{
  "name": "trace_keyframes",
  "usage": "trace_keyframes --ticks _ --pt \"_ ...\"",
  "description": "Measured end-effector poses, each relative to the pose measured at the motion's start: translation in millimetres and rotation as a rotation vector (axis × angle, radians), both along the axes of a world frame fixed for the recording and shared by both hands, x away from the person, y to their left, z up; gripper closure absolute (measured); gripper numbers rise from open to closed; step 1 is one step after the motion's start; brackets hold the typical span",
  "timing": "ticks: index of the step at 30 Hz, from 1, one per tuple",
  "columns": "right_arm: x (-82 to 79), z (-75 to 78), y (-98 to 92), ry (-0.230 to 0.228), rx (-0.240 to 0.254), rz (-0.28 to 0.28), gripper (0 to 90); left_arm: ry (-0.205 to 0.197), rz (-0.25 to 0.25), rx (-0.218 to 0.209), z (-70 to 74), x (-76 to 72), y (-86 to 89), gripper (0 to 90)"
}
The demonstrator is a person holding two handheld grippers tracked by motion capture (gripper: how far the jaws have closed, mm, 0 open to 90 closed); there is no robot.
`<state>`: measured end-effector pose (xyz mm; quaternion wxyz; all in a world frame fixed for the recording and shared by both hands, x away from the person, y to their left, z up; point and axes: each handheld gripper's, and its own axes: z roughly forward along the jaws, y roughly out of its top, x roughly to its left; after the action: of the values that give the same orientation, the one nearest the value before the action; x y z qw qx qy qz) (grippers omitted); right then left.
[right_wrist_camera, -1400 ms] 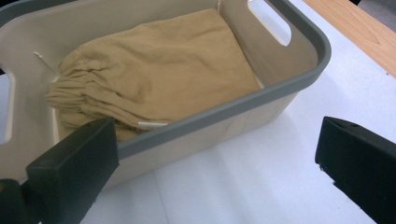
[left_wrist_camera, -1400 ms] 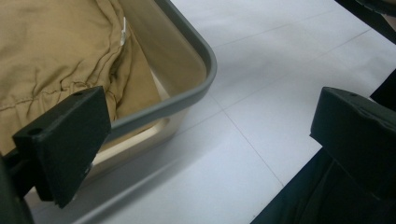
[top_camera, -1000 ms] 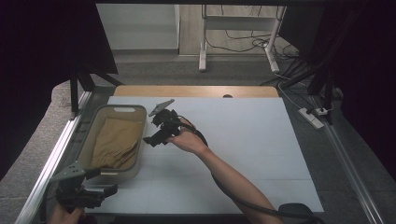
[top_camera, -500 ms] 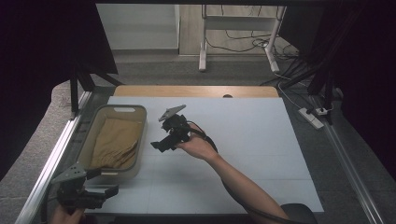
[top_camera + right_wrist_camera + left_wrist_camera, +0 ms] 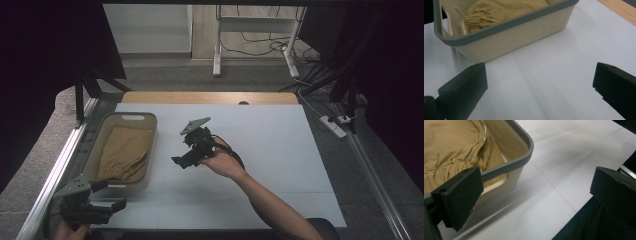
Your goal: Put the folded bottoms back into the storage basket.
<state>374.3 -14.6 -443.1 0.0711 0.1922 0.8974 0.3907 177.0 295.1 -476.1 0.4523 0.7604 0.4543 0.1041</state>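
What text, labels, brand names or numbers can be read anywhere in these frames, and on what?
None can be read.
The beige basket shows plain walls and a grey rim, no print.
The tan cloth inside it has a small white tag, too small to tell whether it bears text.
The left gripper and right gripper carry no legible marking.
The white table is unmarked.
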Motion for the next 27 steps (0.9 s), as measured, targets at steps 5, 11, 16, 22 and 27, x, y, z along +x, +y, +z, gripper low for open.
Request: trace_keyframes --ticks 5,11,16,22,27 --pt "-7.8 1.4 -12.9 -0.013 0.001 -0.01 0.0 0.002 0.004 -0.008 -0.1 0.1 0.6 0.0" --pt "-18.2 2.6 -29.0 -0.026 0.007 -0.023 0.0 0.006 0.009 -0.02 -0.3 0.2 1.7 0.0" --pt "-26.1 2.7 -41.7 -0.046 -0.017 -0.044 0.0 0.006 0.009 -0.04 -0.8 0.6 3.7 0.0" --pt "-34.1 2.7 -61.2 -0.038 -0.009 -0.071 0.0 0.008 0.01 -0.06 -1.1 0.8 5.6 0.0" --pt "-41.2 4.5 -79.0 -0.037 -0.002 -0.085 0.0 0.009 0.01 -0.064 -1.3 1.2 6.0 0.0"
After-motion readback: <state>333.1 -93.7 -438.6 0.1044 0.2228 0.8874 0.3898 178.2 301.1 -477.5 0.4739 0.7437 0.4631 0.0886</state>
